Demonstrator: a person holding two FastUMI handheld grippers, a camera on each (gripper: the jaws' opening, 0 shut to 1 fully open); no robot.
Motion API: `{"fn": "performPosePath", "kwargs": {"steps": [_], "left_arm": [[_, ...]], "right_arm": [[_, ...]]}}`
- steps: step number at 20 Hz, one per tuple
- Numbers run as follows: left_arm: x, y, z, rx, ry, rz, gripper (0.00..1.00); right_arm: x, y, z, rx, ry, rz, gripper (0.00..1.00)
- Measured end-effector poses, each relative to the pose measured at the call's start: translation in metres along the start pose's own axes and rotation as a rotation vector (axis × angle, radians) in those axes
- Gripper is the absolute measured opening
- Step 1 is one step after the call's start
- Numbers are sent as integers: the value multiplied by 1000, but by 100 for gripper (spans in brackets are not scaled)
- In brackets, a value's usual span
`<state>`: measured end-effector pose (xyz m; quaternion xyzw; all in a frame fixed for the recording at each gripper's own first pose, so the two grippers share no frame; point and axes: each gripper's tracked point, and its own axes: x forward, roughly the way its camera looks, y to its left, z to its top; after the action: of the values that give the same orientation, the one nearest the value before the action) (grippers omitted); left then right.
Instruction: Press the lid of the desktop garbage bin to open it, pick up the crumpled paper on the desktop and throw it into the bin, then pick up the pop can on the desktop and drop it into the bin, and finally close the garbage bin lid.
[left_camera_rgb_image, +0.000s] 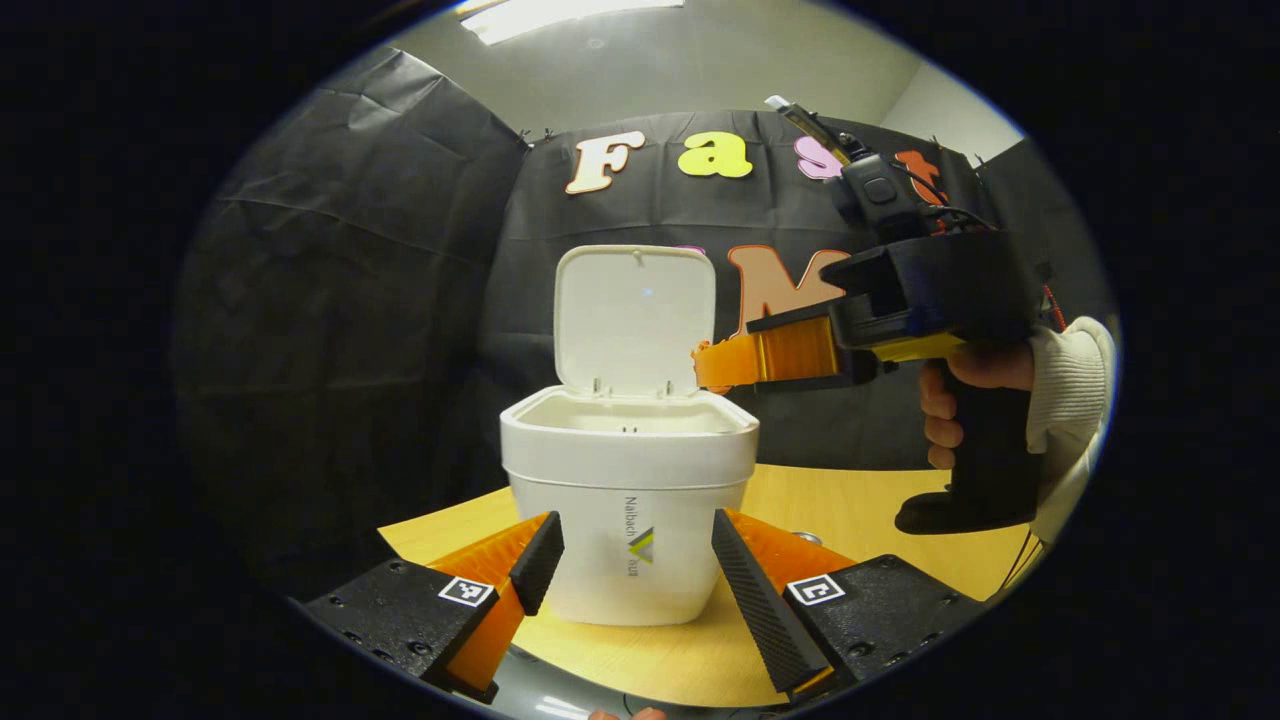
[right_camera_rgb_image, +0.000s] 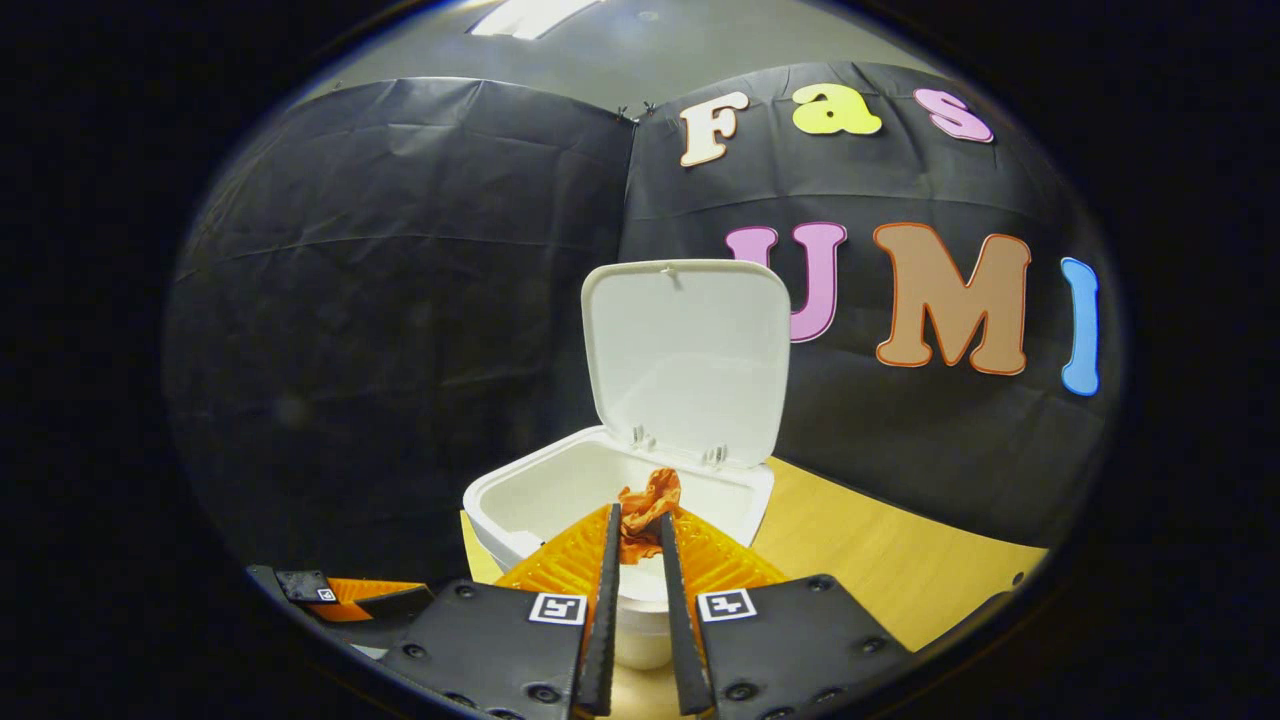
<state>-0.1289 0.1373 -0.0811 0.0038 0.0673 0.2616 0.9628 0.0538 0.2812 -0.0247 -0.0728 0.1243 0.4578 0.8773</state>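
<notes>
The white bin (left_camera_rgb_image: 630, 470) stands on the wooden table with its lid (left_camera_rgb_image: 635, 320) swung upright. In the left gripper view, my left gripper (left_camera_rgb_image: 635, 528) is open, its fingers on either side of the bin's lower body without touching it. A hand (left_camera_rgb_image: 960, 400) holds my right gripper (left_camera_rgb_image: 712, 365) at the bin's right, its tips above the rim. In the right gripper view, the right gripper (right_camera_rgb_image: 640, 520) is shut on the orange crumpled paper (right_camera_rgb_image: 648, 510), right over the bin's open mouth (right_camera_rgb_image: 520, 500), in front of the raised lid (right_camera_rgb_image: 690, 360).
The wooden table (left_camera_rgb_image: 870, 500) stretches to the right of the bin, and black cloth walls stand close behind. A small shiny round thing (left_camera_rgb_image: 806, 538) peeks out behind my left gripper's right finger. The left gripper (right_camera_rgb_image: 350, 598) lies low at the bottom left of the right gripper view.
</notes>
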Motion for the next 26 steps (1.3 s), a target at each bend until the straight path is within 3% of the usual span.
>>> {"fn": "performPosePath", "kwargs": {"steps": [2,3,4,8,11,13,19,22,23,26], "left_arm": [[-4,9,-7,-6,20,23,90],[-3,8,-7,-6,22,20,90],[-2,5,-7,-3,20,13,90],[1,-21,-3,2,10,-66,90],[3,-48,-10,10,21,-150,90],[4,-73,-17,10,39,-225,92],[22,-143,-64,13,108,-421,91],[42,-159,-86,18,120,-444,91],[61,-167,-102,-10,122,-432,91],[80,-173,-129,3,153,-418,91]], "right_arm": [[10,1,-1,31,9,-10,45],[14,0,0,33,10,-14,50],[13,-4,1,34,10,-19,64],[3,-19,3,62,-9,-33,86],[-14,-47,12,125,-48,-64,89],[-39,-75,22,167,-83,-124,88],[-134,-161,11,234,-136,-394,89],[-188,-189,-4,263,-157,-525,89],[-226,-196,-18,297,-160,-605,89],[-270,-204,-41,272,-141,-734,92]]}}
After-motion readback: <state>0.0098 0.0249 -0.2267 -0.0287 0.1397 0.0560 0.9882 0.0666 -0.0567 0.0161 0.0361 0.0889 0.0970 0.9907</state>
